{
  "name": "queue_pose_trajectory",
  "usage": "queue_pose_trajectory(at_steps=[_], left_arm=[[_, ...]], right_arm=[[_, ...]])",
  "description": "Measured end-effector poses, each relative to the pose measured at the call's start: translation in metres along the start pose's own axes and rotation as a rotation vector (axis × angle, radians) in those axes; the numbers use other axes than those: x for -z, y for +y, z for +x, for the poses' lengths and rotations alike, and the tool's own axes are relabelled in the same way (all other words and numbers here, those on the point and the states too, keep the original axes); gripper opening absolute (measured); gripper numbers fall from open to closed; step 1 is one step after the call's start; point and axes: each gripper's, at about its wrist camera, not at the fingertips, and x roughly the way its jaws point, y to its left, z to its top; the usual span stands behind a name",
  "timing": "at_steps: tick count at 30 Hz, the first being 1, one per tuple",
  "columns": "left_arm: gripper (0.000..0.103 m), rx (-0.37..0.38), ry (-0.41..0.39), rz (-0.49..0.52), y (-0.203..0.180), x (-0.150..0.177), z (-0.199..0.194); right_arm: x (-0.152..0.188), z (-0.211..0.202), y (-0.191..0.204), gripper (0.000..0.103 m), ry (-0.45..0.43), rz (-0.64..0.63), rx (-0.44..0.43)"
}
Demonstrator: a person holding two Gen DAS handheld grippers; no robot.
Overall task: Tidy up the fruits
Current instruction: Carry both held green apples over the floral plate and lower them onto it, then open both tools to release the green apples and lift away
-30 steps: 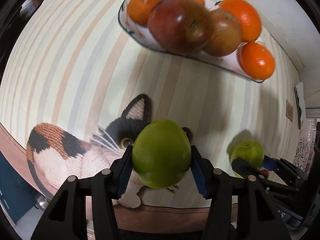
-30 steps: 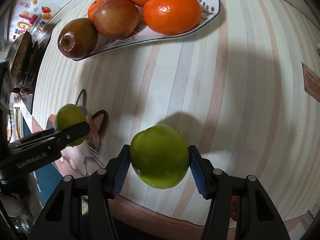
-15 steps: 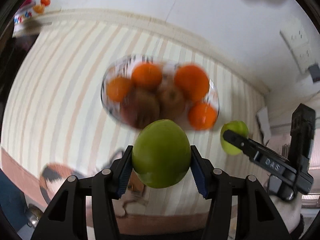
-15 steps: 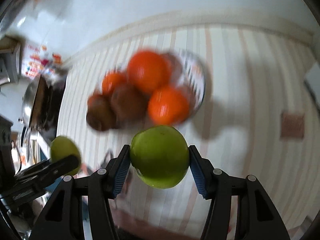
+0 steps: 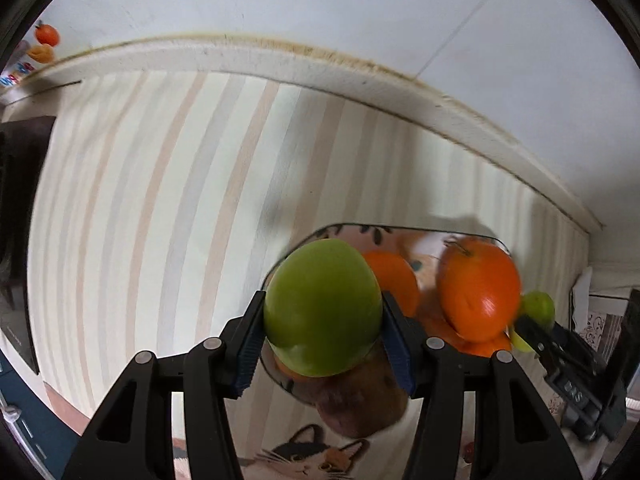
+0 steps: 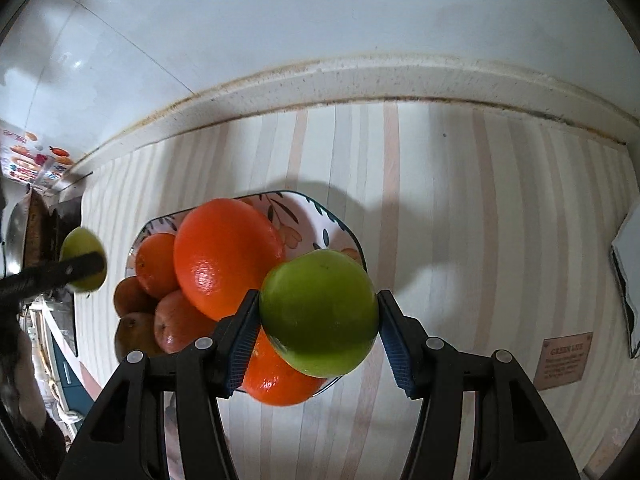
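Striped mat (image 6: 460, 208) covers the counter up to a raised cream ledge (image 6: 360, 80) at the wall; wide bare stripes lie left of the plate in the left view and right of it in the right view. Patterned plate (image 6: 320, 216) sits mid-mat, piled with oranges (image 6: 224, 256) and brownish-red apples (image 6: 176, 324), so little bare plate shows, mostly at the far rim. Left gripper (image 5: 322, 334) has its blue pads clamped on a green apple (image 5: 322, 308), held above the plate's left edge. Right gripper (image 6: 318, 330) pinches a second green apple (image 6: 318, 312) the same way, above the plate's right side.

Left view only: cat print (image 5: 308, 456) on the mat's near edge, a dark panel (image 5: 20, 220) at far left, and the right gripper's apple poking out behind a big orange (image 5: 478, 288). Right view only: a small brown label (image 6: 564, 360) on the mat near right, a pan (image 6: 16, 232) at far left, the left gripper's finger (image 6: 52, 274) crossing its apple beside the plate.
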Motion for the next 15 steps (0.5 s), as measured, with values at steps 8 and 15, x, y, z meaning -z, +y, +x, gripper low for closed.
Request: queue_pose_trajectory(at_steps=[8,15], left_arm=[[0.052,-0.030,0.028,0.013,-0.001,-0.007,0.020],[0.052,-0.044,0.036,0.040,-0.002,-0.007,0.023]], right_arm=[[-0.006,0.010,-0.005,0.060,0.013,0.017,-0.002],[-0.011,0.014,-0.009,0.061,0.030,0.038,-0.026]])
